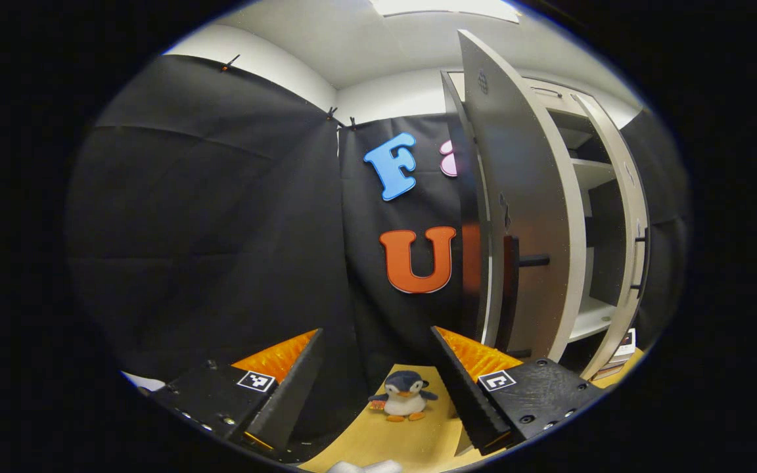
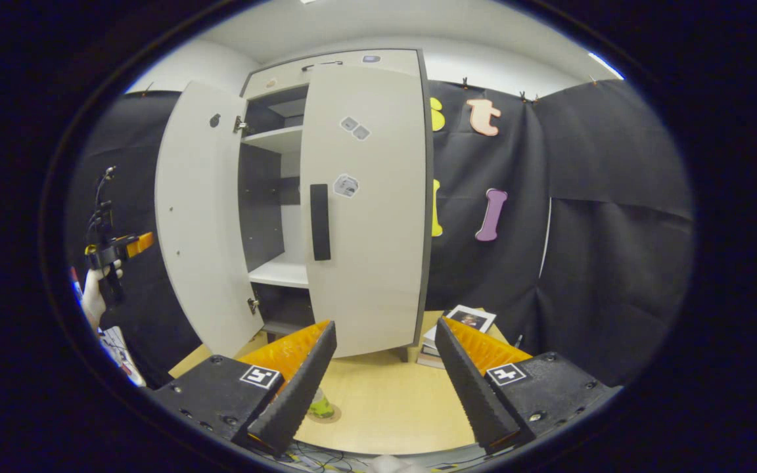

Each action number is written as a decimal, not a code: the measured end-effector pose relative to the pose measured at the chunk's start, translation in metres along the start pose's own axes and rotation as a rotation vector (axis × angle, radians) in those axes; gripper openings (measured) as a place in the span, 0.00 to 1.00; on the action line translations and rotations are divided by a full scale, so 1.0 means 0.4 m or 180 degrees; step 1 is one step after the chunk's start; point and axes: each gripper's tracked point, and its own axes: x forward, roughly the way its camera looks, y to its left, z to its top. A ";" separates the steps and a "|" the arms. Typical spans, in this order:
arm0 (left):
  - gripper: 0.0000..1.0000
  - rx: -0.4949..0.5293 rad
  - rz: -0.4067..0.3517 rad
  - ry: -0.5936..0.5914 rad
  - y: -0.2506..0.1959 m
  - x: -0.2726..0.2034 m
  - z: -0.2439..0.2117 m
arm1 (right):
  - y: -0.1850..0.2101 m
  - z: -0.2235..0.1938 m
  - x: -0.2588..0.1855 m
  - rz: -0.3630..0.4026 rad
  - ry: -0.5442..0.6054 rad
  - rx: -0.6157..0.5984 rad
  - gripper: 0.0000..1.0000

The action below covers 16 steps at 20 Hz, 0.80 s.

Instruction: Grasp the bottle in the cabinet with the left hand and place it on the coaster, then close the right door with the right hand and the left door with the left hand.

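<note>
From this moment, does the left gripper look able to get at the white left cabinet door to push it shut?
Probably yes: the left gripper is open and holds nothing, and the white left cabinet door stands ajar just ahead to its right, with nothing between them.

Walls: black cloth (image 2: 602, 217), white above | Ceiling: white, lit panel (image 1: 444, 6) | Surface: light wooden table (image 2: 378, 401) | Clutter: stacked books (image 2: 457, 328)

Left gripper (image 1: 378, 384): two black finger housings, each bearing a square black-and-white fiducial tag and small screws; inner faces ridged. Right gripper (image 2: 385, 381): same build, tags and screws alike. Far-off hand (image 2: 94, 295) wears a white glove.
</note>
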 end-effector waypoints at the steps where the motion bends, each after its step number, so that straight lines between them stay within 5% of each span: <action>1: 0.96 -0.0002 -0.0033 -0.0009 -0.017 0.012 0.005 | 0.002 -0.005 -0.004 0.0009 0.0007 0.0002 0.99; 5: 0.96 -0.0001 -0.0116 -0.0037 -0.082 0.032 0.013 | 0.011 -0.008 -0.003 0.0076 0.0028 0.0011 0.99; 8: 0.87 0.0073 -0.0020 -0.0127 -0.075 0.025 0.025 | 0.014 0.000 0.000 0.0144 0.0012 0.0015 0.99; 16: 0.89 0.0074 -0.0221 -0.0113 -0.176 -0.004 0.031 | 0.002 0.015 0.045 0.0307 0.0005 0.0062 0.99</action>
